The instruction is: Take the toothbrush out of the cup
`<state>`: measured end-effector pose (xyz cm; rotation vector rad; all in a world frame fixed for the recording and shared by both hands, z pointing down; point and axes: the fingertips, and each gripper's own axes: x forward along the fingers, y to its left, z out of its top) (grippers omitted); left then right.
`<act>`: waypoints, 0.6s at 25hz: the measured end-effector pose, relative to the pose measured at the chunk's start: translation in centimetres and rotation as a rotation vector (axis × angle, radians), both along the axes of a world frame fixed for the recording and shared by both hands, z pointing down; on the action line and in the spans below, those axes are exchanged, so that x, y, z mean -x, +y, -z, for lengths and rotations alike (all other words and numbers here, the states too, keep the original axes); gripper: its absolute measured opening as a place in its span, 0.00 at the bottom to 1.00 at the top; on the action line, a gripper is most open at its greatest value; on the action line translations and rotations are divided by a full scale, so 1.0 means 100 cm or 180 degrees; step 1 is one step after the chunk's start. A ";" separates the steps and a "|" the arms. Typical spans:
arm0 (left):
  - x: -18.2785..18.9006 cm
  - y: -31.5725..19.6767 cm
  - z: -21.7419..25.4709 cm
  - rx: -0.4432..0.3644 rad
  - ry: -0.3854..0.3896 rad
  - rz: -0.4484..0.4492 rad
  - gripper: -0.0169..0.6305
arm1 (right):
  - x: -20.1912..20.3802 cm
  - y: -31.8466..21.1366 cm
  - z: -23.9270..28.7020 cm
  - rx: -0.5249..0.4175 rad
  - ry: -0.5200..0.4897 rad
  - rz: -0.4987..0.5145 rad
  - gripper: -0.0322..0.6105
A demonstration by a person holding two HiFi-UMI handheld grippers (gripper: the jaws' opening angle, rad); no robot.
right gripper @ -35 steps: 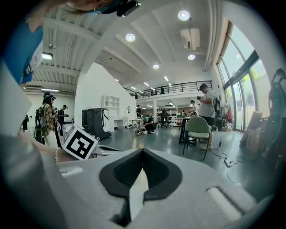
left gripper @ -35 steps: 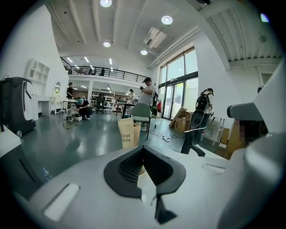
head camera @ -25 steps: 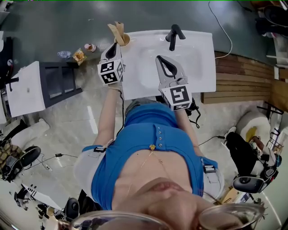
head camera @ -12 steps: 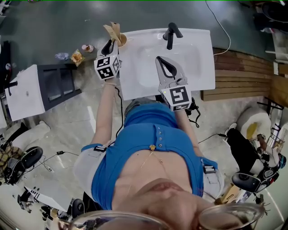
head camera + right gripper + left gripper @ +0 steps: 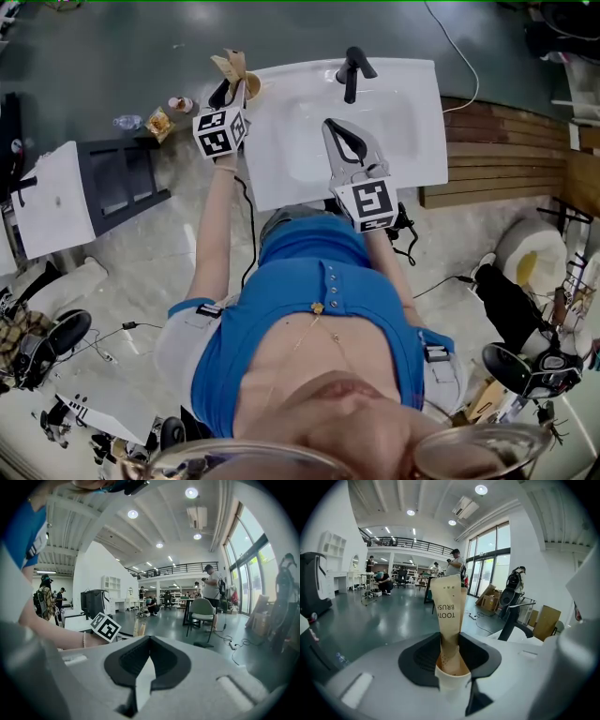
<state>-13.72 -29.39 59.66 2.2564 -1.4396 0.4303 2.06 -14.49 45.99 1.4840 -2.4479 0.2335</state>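
Observation:
A white paper cup (image 5: 251, 87) stands on the back left corner of the white sink (image 5: 412, 112). A toothbrush in a tan paper sleeve (image 5: 231, 65) sticks up out of it. My left gripper (image 5: 225, 92) is right at the cup and its jaws are opening. In the left gripper view the cup (image 5: 452, 681) and the sleeve (image 5: 449, 611) stand between the pads of this gripper (image 5: 450, 658), which do not press on them. My right gripper (image 5: 337, 133) hovers over the basin, shut and empty (image 5: 149, 641). From the right gripper view the sleeve (image 5: 137, 629) shows beyond the left marker cube (image 5: 105, 627).
A black faucet (image 5: 349, 73) stands at the sink's back edge. A dark shelf unit (image 5: 127, 178) and small bottles (image 5: 164, 117) sit on the floor to the left. Wooden pallets (image 5: 506, 159) lie to the right. People move about in the hall (image 5: 384, 581) beyond.
My left gripper has moved farther toward the cup and its jaws have opened around it. The right gripper has stayed where it was.

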 end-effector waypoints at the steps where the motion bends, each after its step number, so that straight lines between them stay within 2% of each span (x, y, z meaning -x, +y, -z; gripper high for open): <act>1: 0.000 0.000 -0.001 0.0007 -0.0001 -0.0001 0.22 | 0.000 0.000 0.000 -0.0002 -0.0001 -0.0004 0.05; 6: 0.004 0.001 0.003 -0.0032 0.0011 0.0024 0.17 | -0.004 0.001 0.000 -0.0009 0.0016 -0.0036 0.05; 15: 0.007 0.003 0.025 -0.0221 -0.0007 0.0062 0.15 | -0.006 0.000 0.002 -0.0037 -0.0018 0.0002 0.05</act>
